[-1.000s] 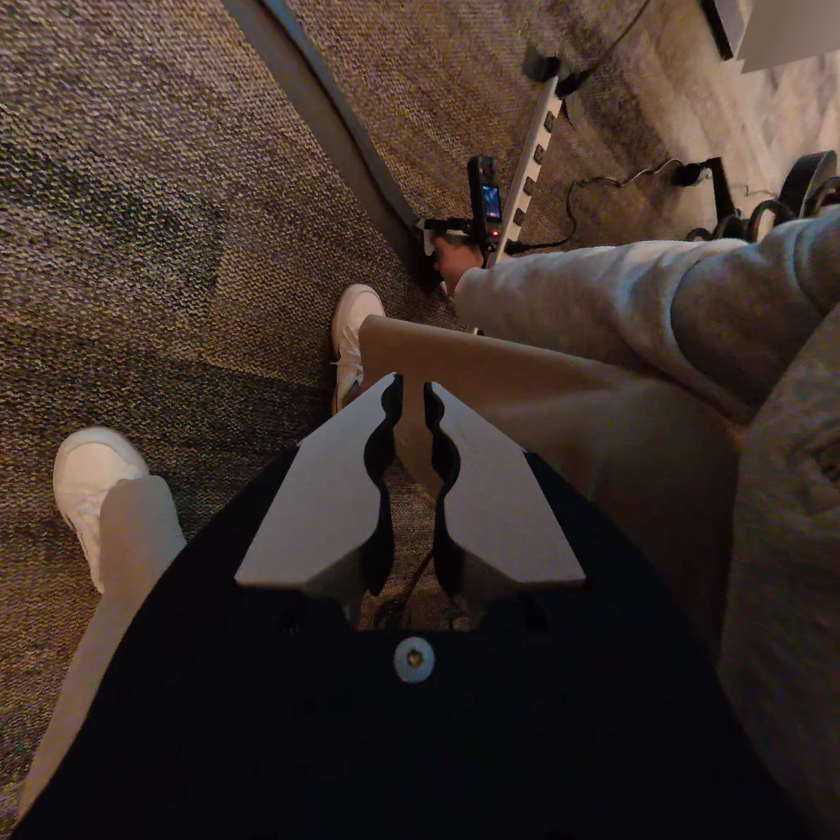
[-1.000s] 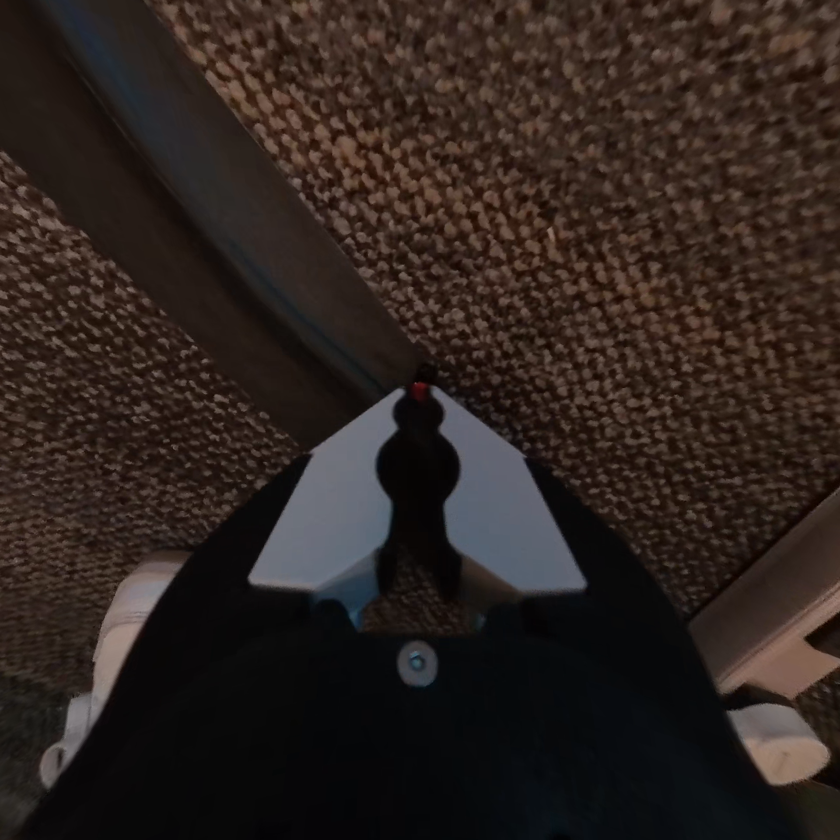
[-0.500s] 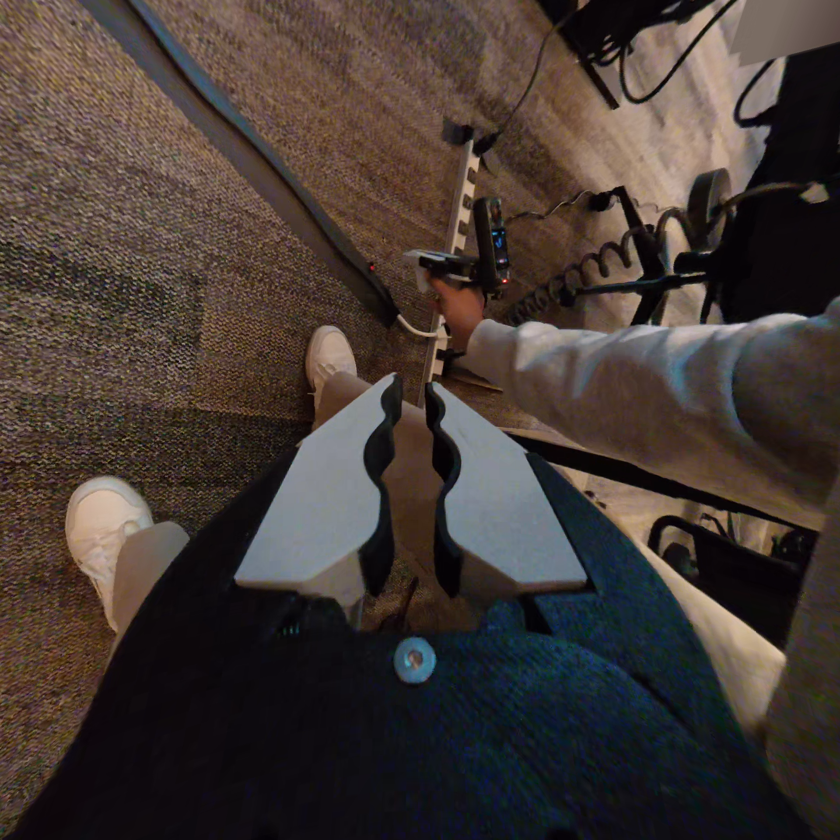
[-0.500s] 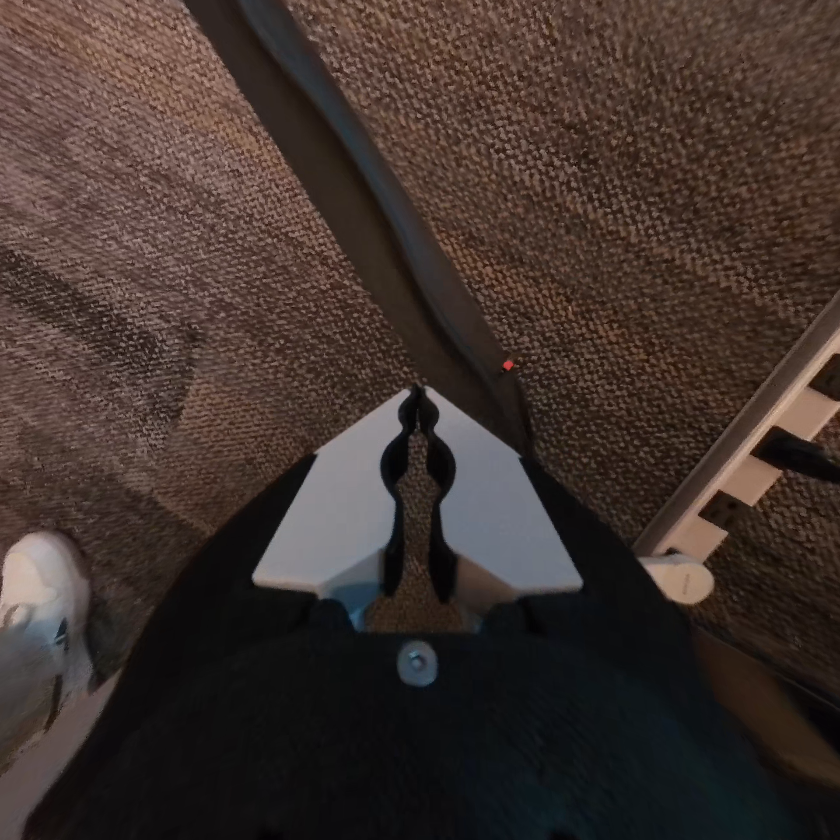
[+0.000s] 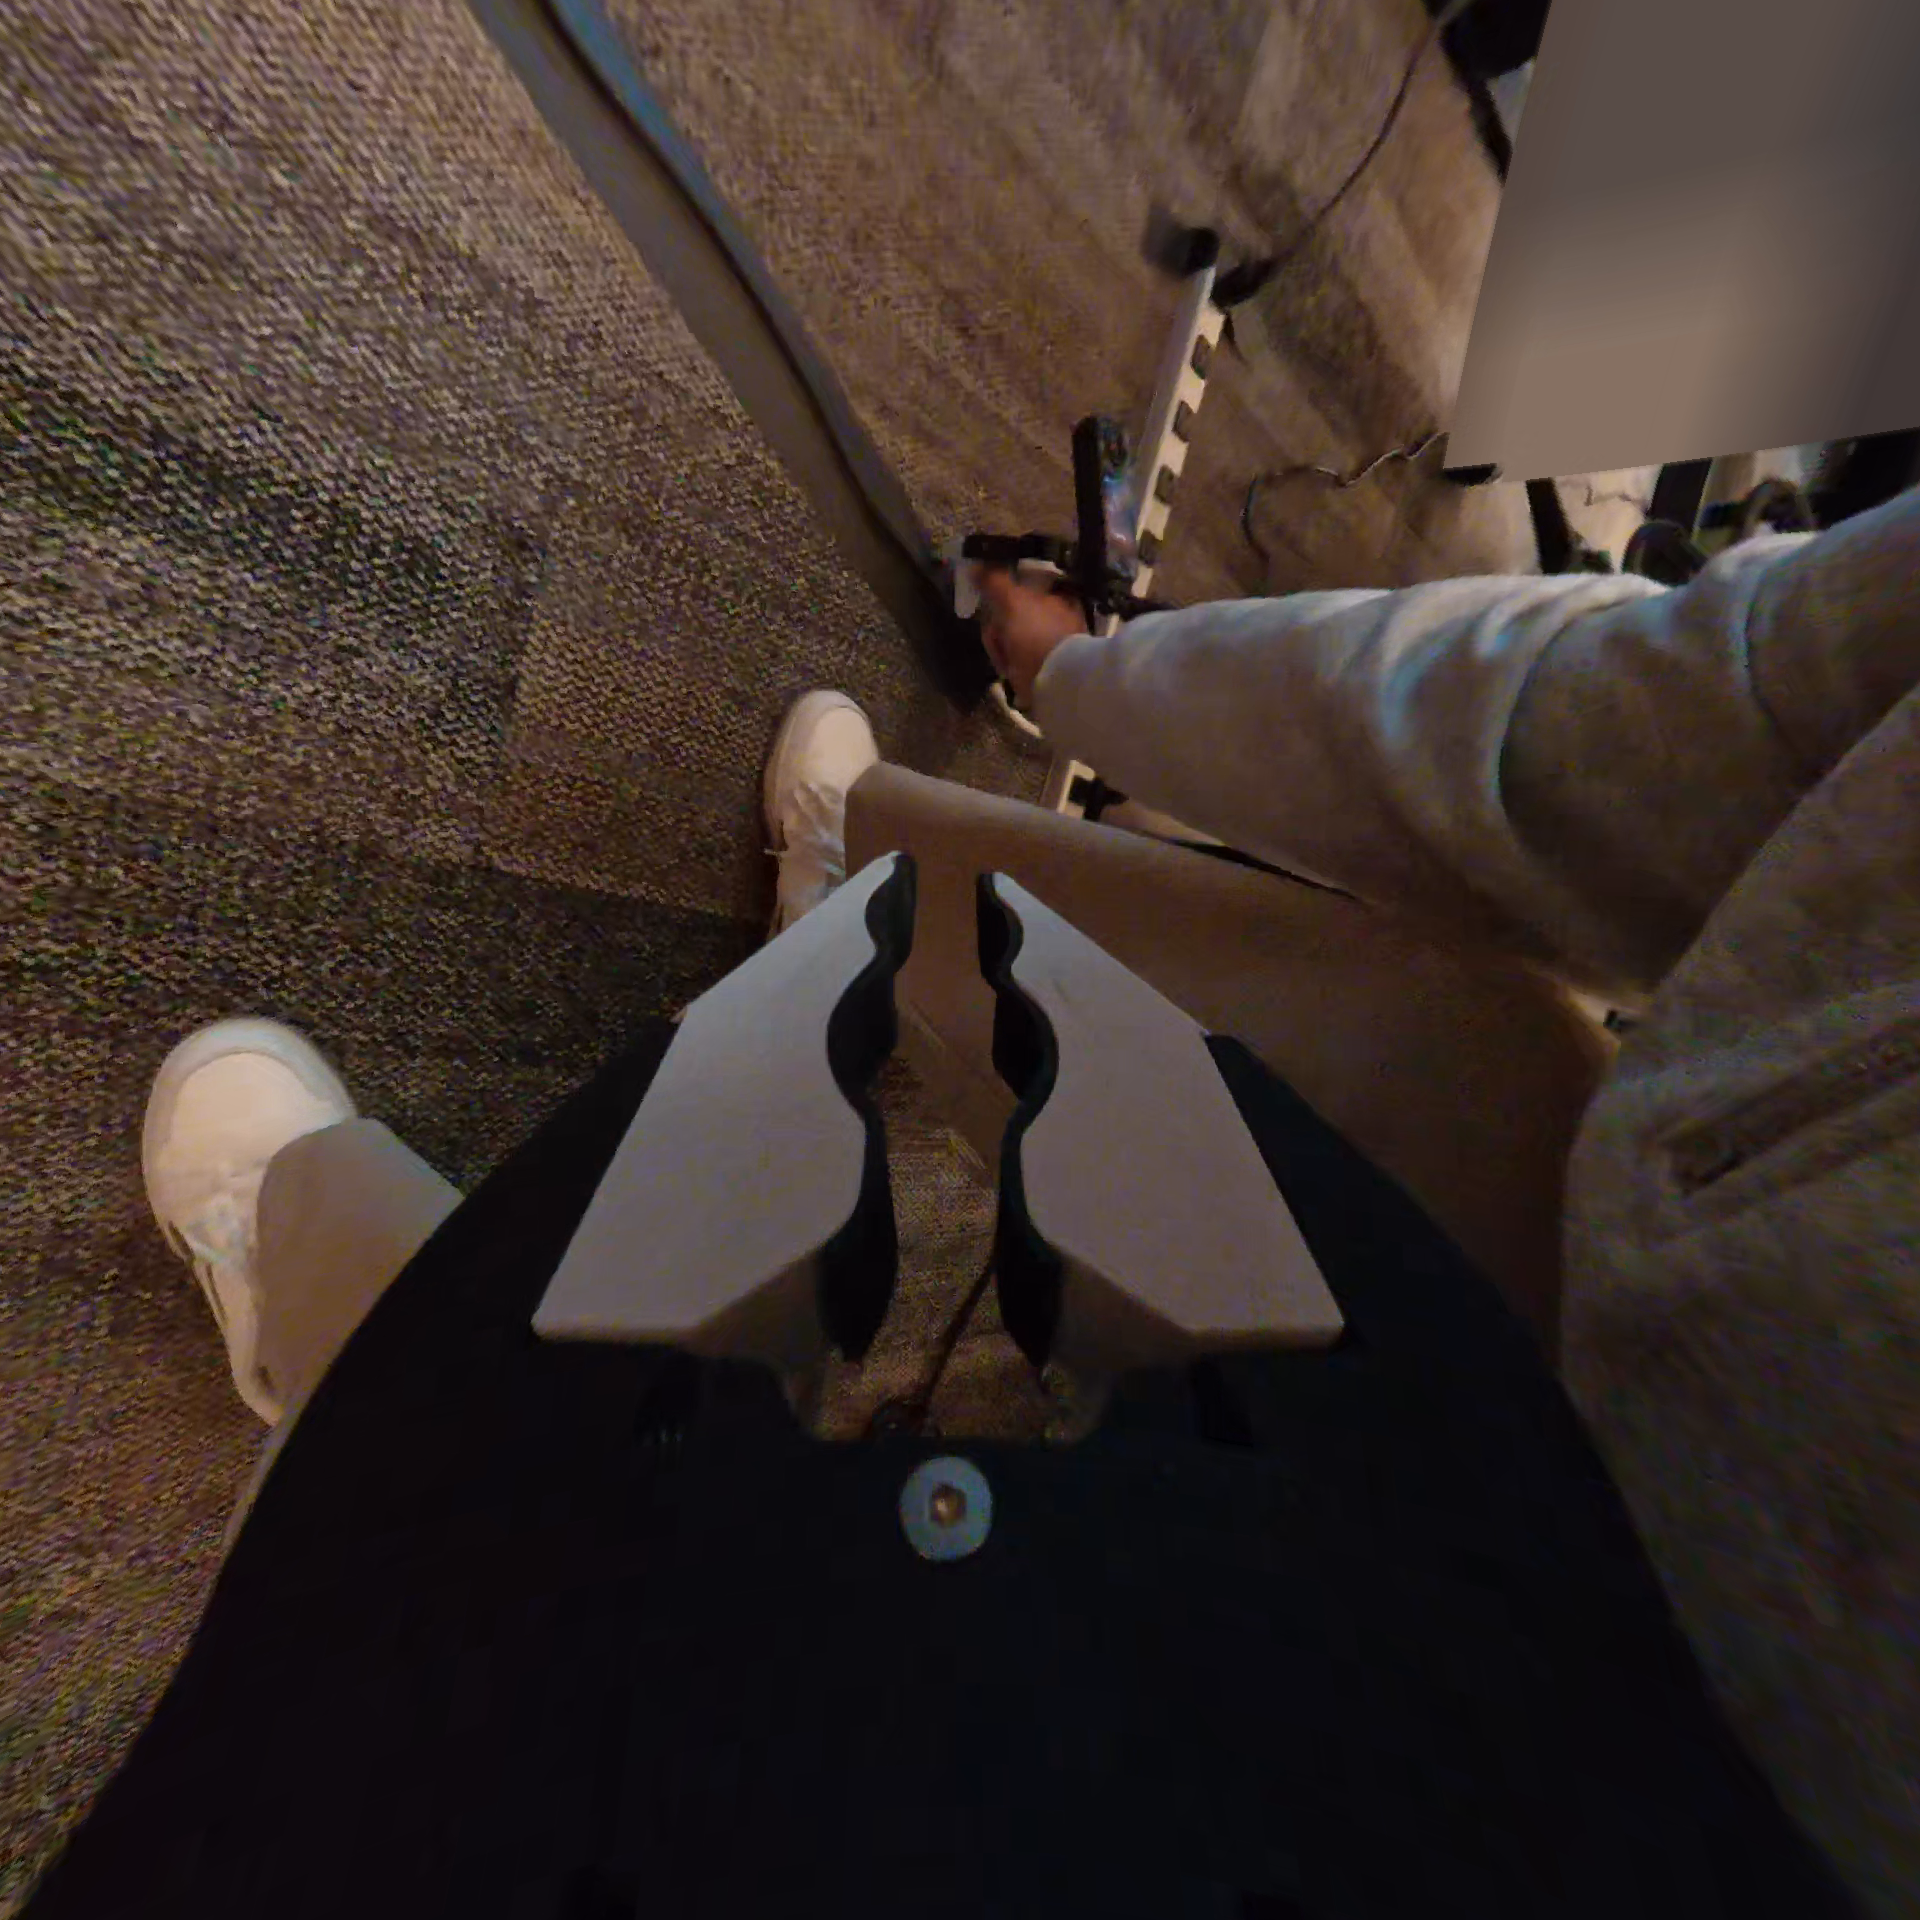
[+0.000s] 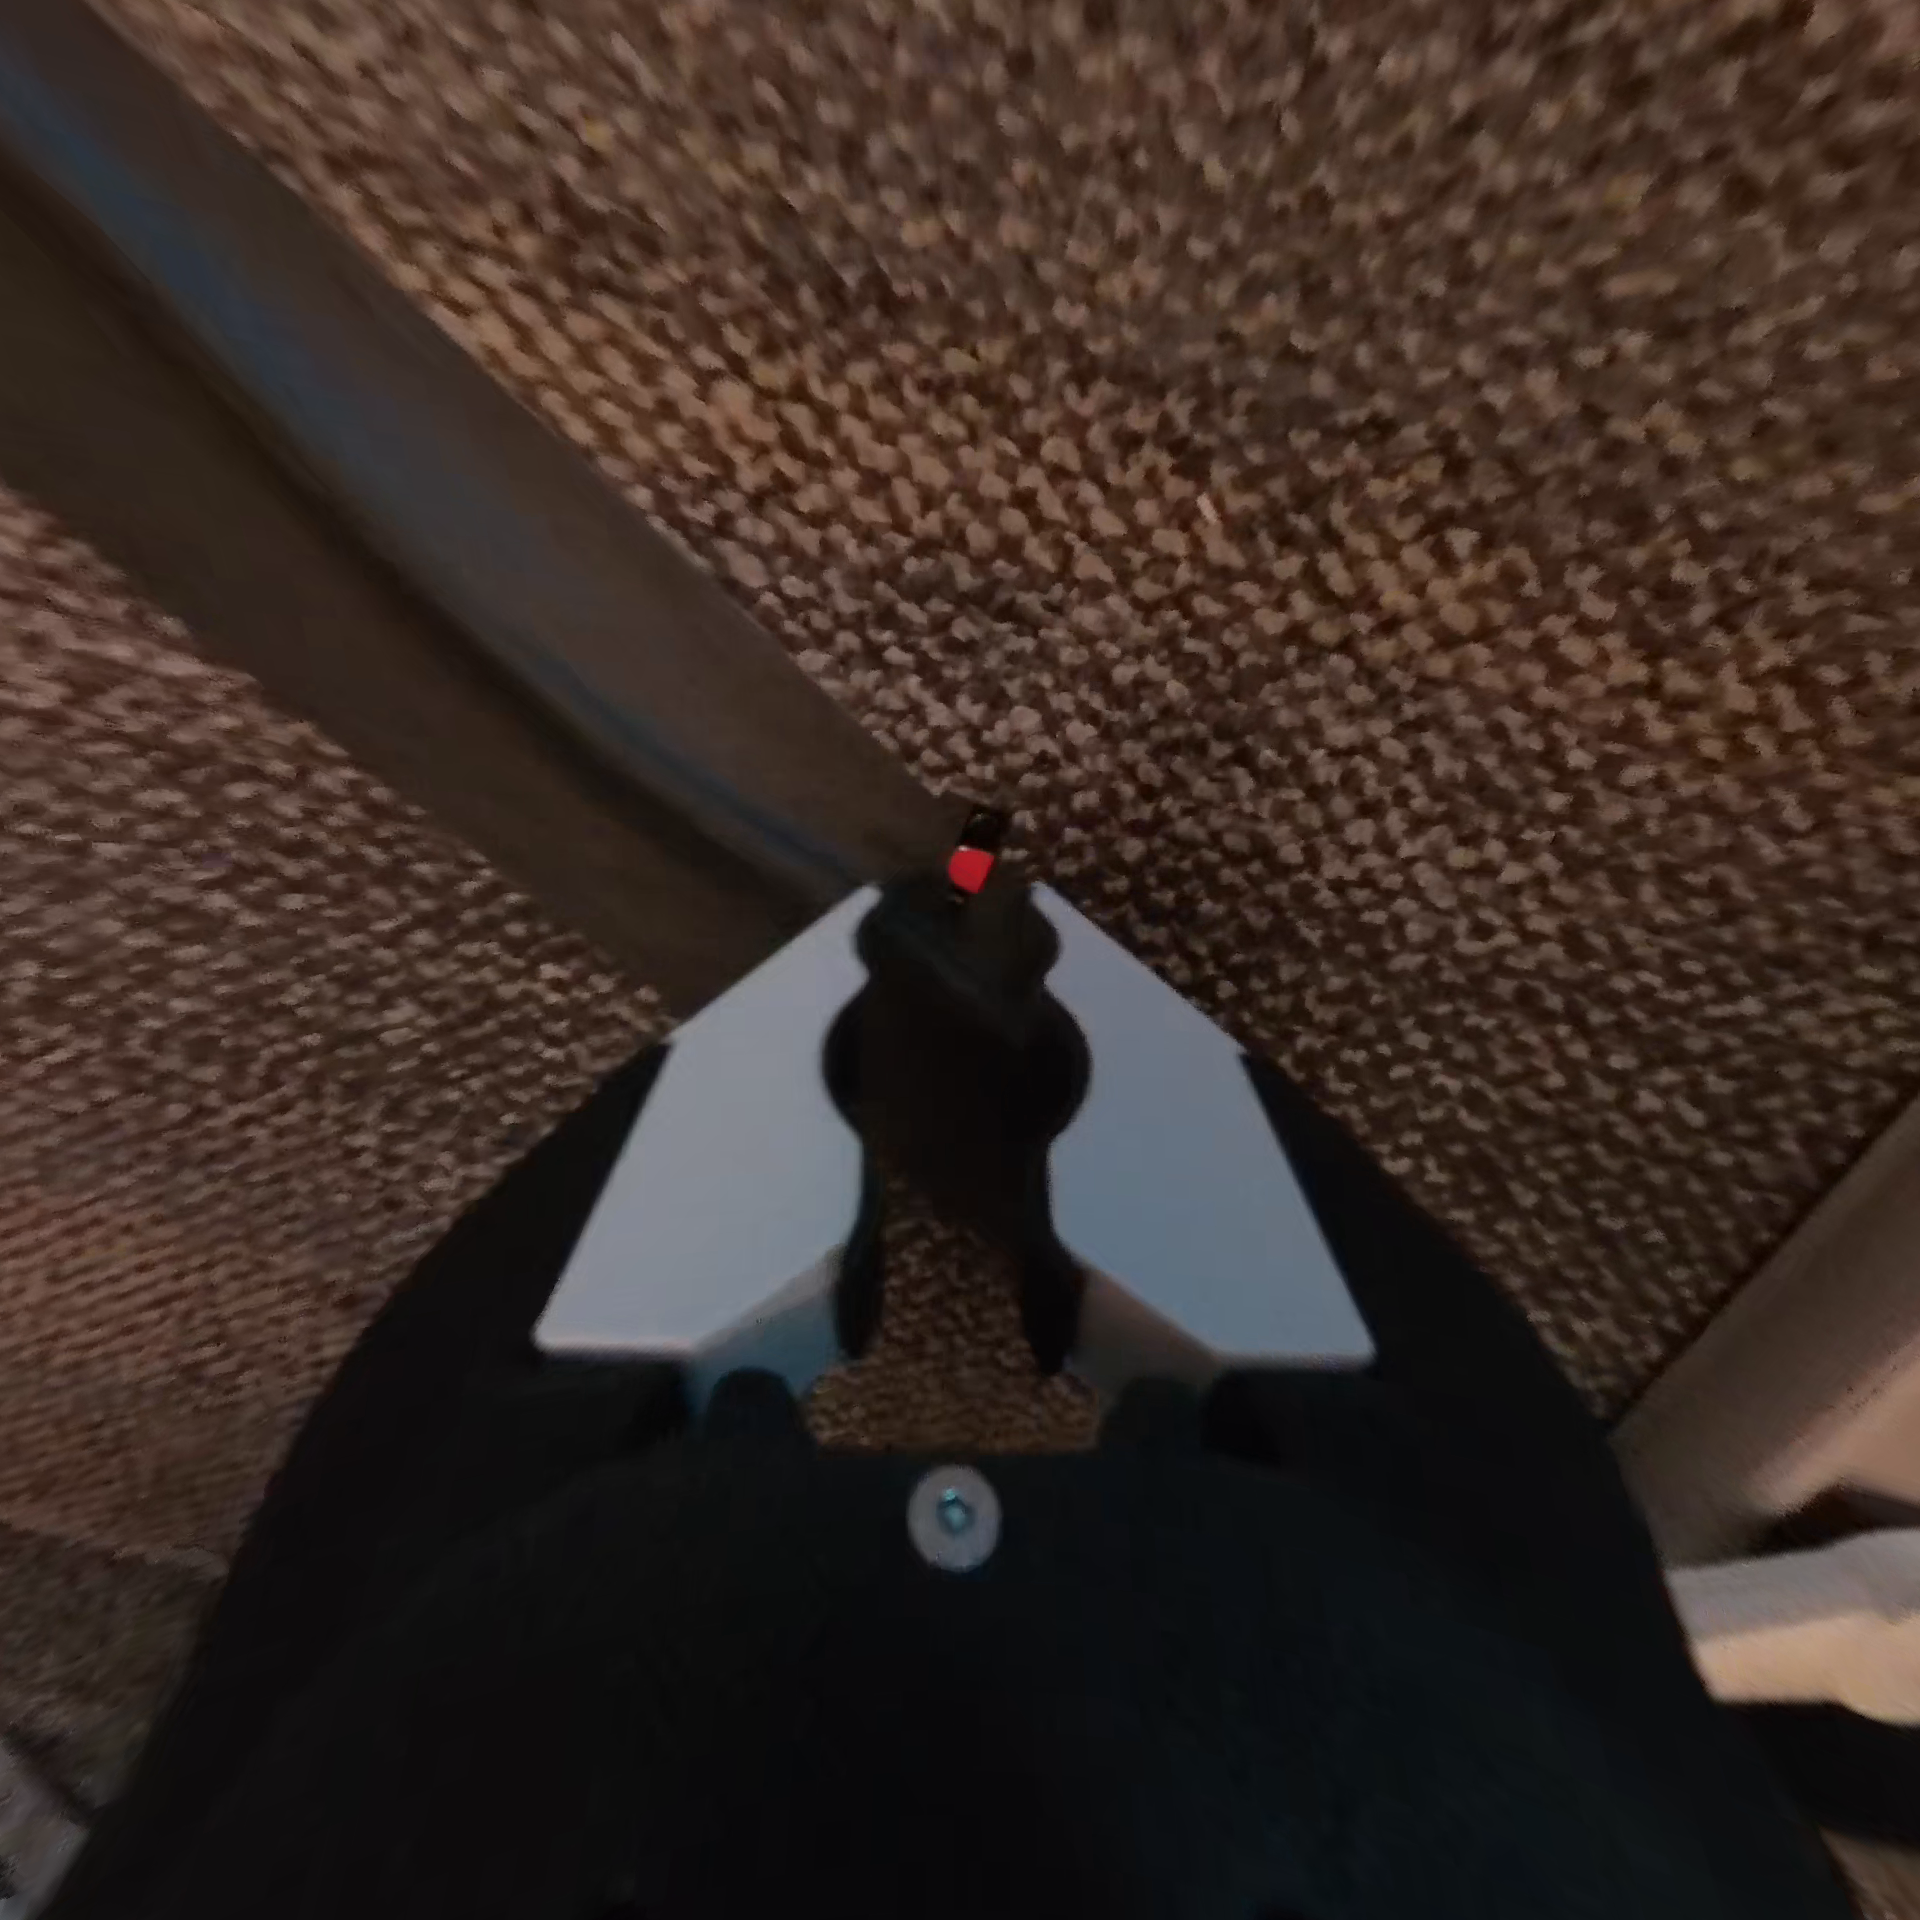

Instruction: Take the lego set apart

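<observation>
My right tongs (image 6: 961, 894) were clenched on a tiny red lego piece (image 6: 968, 865) just above the carpet (image 6: 1351, 468), beside a grey cable cover (image 6: 416, 520). Left tongs (image 5: 943, 883) hung slightly parted, empty. The piece looked light, rigid, slippery; I'd pinch its flat sides.

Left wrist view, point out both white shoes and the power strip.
Near shoe (image 5: 234, 1132), left wrist view, toe cap.
Far shoe (image 5: 816, 774), left wrist view, upper.
Power strip (image 5: 1179, 410), left wrist view, middle of its white bar.

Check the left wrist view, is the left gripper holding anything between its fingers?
No, the left gripper has a clear gap between its fingers, with only a trouser leg and carpet behind.
</observation>
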A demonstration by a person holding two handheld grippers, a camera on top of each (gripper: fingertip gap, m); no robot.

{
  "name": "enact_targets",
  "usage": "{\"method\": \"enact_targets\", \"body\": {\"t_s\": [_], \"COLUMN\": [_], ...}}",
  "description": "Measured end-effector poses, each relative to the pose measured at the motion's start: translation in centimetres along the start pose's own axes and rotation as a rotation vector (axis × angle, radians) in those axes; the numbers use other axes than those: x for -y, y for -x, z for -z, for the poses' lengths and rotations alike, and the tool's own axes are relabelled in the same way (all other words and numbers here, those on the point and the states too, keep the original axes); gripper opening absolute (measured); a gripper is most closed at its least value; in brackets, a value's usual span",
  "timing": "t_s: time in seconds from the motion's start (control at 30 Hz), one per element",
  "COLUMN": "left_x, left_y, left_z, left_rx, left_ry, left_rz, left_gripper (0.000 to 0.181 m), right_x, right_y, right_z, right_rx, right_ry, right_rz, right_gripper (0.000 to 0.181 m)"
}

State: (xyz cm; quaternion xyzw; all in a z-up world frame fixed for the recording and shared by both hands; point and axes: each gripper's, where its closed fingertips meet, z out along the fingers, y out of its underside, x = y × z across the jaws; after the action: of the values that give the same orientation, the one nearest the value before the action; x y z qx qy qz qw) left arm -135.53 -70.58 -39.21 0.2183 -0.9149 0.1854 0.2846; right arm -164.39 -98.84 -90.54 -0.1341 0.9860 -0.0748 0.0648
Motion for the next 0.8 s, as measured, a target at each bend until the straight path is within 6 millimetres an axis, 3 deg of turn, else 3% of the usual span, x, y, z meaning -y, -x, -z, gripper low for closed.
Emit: {"method": "enact_targets", "body": {"t_s": [0.03,0.07,0.3,0.4,0.5,0.57,0.67,0.73,0.8], "left_x": [0.0,0.1,2.6,3.5,3.1,2.8,4.4,6.2,8.3], "left_y": [0.3,0.4,-0.6,-0.2,0.6,0.3,-1.2,-2.9,-5.0], "left_z": [-0.3,-0.4,1.2,1.8,2.3,2.7,4.1,5.6,7.8], "left_rx": [0.001,-0.001,-0.03,-0.021,-0.02,-0.039,-0.065,-0.093,-0.126], "left_ry": [0.006,0.01,0.0,-0.021,-0.025,-0.026,-0.073,-0.119,-0.17], "left_rz": [0.008,0.02,0.008,-0.02,0.013,0.046,0.033,-0.002,-0.035], "left_gripper": [0.012,0.012,0.012,0.012,0.012,0.012,0.012,0.012,0.011], "right_x": [-0.3,-0.4,0.8,1.4,2.7,3.6,3.9,3.6,3.8], "right_y": [-0.4,-0.4,1.0,1.9,4.2,6.7,11.1,14.9,19.2], "right_z": [-0.5,-0.6,2.7,3.5,4.9,7.7,14.0,19.7,27.6], "right_rx": [-0.028,-0.029,0.013,0.046,0.111,0.173,0.227,0.29,0.383], "right_ry": [0.025,0.031,0.028,0.01,-0.063,-0.135,-0.197,-0.209,-0.243], "right_rz": [0.002,0.01,-0.004,0.019,0.037,0.039,0.117,0.186,0.246], "right_gripper": [0.003,0.001,0.0,0.0,0.0,0.0,0.0,0.001,0.0]}}
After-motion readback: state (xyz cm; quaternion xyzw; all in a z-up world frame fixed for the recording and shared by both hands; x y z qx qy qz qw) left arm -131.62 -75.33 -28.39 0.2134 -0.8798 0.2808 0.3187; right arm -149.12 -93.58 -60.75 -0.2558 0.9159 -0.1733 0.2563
